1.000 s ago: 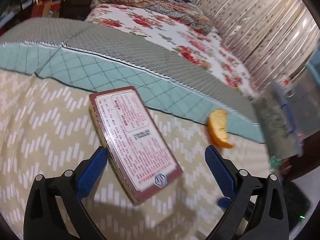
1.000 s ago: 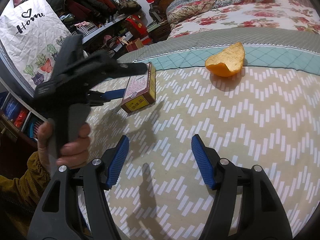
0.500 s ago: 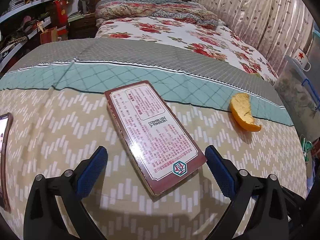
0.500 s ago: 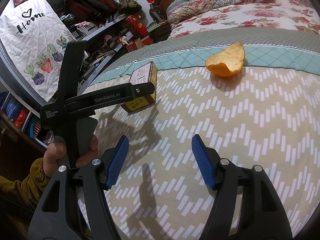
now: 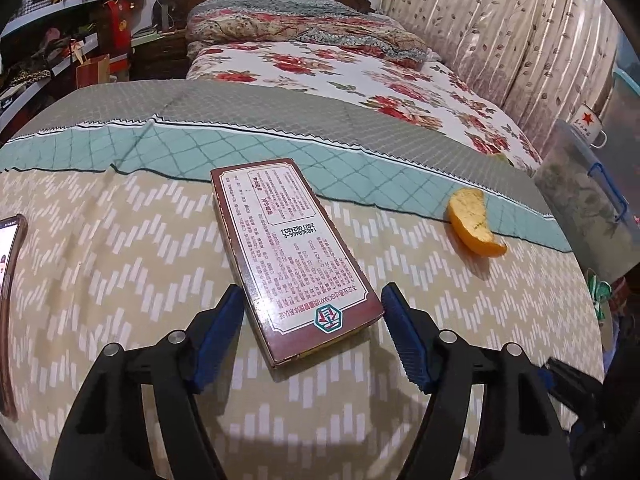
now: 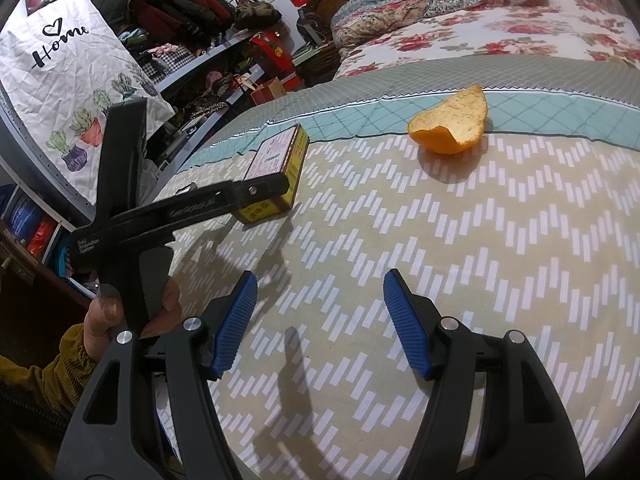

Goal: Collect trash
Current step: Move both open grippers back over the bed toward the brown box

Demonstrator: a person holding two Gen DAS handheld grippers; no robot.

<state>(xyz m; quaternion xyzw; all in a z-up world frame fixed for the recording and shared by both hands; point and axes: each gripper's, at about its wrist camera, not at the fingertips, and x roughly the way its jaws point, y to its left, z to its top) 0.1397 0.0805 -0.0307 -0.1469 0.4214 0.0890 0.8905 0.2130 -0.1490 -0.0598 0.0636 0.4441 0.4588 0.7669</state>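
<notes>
left gripper (image 5: 312, 312) closing around box (image 5: 288, 248), untouched | right gripper (image 6: 320, 308) open, empty | chevron bedspread (image 6: 480, 280)

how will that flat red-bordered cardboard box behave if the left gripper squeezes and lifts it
The flat red-bordered cardboard box is probably light, and likely stiff enough to lift whole. Its glossy face may slip. Gripped at the near end by the left gripper, it may droop.

Even indoor light, soft shadows on the bedspread (image 6: 460, 264), sharp centre, fisheye bending and dark corners.
</notes>
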